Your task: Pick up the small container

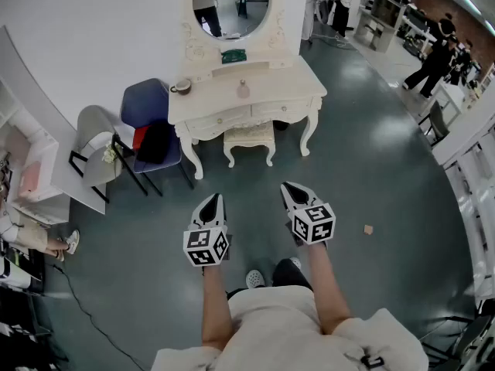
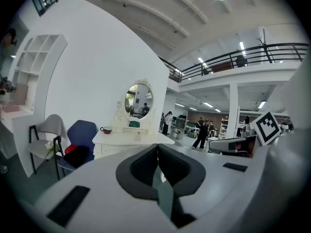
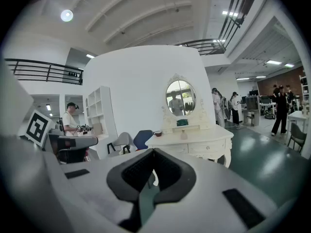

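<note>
Overhead, left gripper (image 1: 212,201) and right gripper (image 1: 288,187) hang over the floor (image 1: 371,168), well short of the dressing table (image 1: 288,88), small container (image 1: 243,89) at mid-tabletop; only the gripper views show both jaw pairs closed together, gripping nothing.

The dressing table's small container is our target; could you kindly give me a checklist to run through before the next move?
1. Small container in sight on the dressing table: ok.
2. Container within reach: not ok; the table stands well ahead.
3. Left gripper empty: ok, jaws together on nothing.
4. Right gripper ready to grasp: not ok, jaws shut.
5. Stool at the table's front hinders the approach: cannot tell.
</note>
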### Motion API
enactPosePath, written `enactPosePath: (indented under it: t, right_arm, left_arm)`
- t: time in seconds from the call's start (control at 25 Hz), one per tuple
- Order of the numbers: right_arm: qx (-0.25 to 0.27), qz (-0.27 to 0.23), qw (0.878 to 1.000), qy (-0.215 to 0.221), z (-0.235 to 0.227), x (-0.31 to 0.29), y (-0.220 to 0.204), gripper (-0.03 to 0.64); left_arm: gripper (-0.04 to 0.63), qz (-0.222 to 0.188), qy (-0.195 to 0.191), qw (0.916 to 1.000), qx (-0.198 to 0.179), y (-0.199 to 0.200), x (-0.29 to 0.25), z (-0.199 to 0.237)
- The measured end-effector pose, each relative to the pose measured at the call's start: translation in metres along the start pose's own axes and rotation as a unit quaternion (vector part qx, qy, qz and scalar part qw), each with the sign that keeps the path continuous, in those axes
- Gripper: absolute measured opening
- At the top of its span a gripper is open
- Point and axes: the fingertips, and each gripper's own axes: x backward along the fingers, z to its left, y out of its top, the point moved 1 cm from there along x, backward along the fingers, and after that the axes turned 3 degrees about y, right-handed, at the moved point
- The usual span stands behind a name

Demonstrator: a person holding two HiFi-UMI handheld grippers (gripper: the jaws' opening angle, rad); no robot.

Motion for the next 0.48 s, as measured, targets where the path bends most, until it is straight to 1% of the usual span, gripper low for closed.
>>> enactPosePath:
  t: [0.16, 0.28, 0.4, 0.48]
  right_arm:
    - [0.001, -0.001, 1.000, -0.004, 0.0016, 0.0010, -0.0028, 0.017]
    - [0.004, -0.003, 1.000, -0.007, 0.0013, -0.0009, -0.0039, 0.017]
    - [0.026, -0.011, 1.000, -0.011, 0.0039, -0.0021, 0.0002, 0.017]
    - [0.024, -0.019, 1.000, -0.006, 0.0060, -0.0034, 0.0042, 0.018]
  left_arm:
    - [0.028, -0.006, -0.012, 0.9999, 0.002, -0.0017, 0.0016, -0.0019]
    - [0.028, -0.003, -0.010, 0.9999, -0.002, -0.0033, 0.0002, 0.0008]
    - [0.028, -0.004, -0.009, 1.0000, -0.002, -0.0023, 0.0007, 0.0043]
    - [0.028, -0.005, -0.009, 0.9999, -0.002, -0.0005, 0.0004, 0.0063]
